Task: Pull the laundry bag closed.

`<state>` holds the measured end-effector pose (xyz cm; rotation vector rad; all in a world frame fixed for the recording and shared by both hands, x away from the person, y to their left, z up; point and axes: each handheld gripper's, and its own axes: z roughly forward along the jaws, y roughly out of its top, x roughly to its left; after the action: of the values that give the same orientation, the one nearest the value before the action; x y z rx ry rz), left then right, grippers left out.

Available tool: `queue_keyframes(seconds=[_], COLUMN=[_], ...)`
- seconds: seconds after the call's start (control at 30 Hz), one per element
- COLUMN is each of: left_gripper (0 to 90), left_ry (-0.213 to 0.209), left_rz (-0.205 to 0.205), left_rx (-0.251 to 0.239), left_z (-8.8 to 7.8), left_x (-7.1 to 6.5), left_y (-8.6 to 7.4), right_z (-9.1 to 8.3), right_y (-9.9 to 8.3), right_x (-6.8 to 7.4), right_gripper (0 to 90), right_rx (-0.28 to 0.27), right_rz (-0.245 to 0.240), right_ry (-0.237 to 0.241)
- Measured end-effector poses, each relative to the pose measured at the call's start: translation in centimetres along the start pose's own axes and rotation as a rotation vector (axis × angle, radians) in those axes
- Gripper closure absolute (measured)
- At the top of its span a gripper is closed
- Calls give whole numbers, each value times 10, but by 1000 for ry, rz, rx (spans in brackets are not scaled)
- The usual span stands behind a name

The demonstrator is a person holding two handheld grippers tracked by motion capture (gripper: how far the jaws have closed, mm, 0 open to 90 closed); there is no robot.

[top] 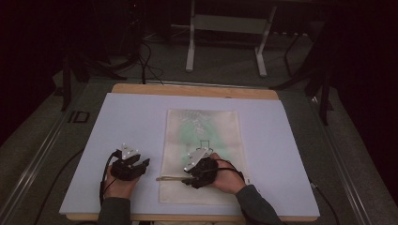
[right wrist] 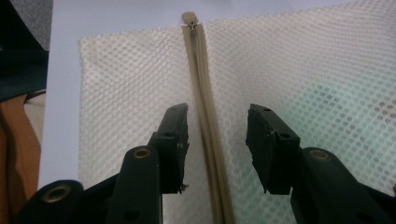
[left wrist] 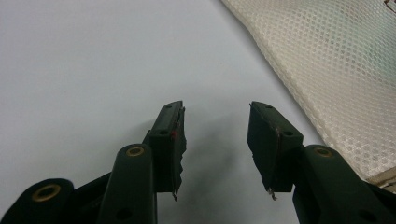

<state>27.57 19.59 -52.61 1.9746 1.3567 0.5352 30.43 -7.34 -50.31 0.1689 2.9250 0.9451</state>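
My right gripper (right wrist: 217, 140) hangs over the cream mesh laundry bag (top: 202, 140), its 2 fingers (right wrist: 173, 135) wide apart and gripping nothing, with the bag's beige zipper (right wrist: 205, 112) running straight up between them. My left gripper (left wrist: 215, 140) rests just beside the bag's left edge, over the bare pale blue tabletop (left wrist: 93, 60), fingers also spread and empty.

The risk I see is pinching wrongly. If I close the right fingers here, I judge they would catch the zipper tape and a fold of loose mesh rather than the small slider tab (right wrist: 189, 17) that sits at the far end of the zipper, near the bag's edge. Pulling then would drag the whole bag across the smooth tabletop, since the left fingers are not pinning it down. Mesh could also snag on the rough finger pads.

The bag lies flat in the middle of the tabletop, rectangular, with a fine honeycomb weave. Something pale green (right wrist: 336, 107) shows through the mesh on one side of the zipper, so it seems filled. The zipper looks closed along the stretch I can see.
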Motion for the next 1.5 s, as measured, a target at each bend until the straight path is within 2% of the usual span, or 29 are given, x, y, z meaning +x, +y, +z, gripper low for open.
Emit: queue_keyframes(seconds=[0.43,0.7,1.07,1.5], left_gripper=[555,554,553,552], left_ry=[0,1,5,8], left_rz=[-8,-11,-18,-22], left_rx=[-6,-9,-15,-15], left_z=[0,-1,-2,-3], left_x=[0,1,4,5], left_y=[0,0,0,0], right_z=[14,25,41,56], right_y=[19,32,49,63], right_x=[0,2,8,12], right_gripper=[608,684,746,764], right_rx=[0,-7,-21,-4], right_rz=[-23,-39,-59,-61], right_ry=[21,30,53,39])
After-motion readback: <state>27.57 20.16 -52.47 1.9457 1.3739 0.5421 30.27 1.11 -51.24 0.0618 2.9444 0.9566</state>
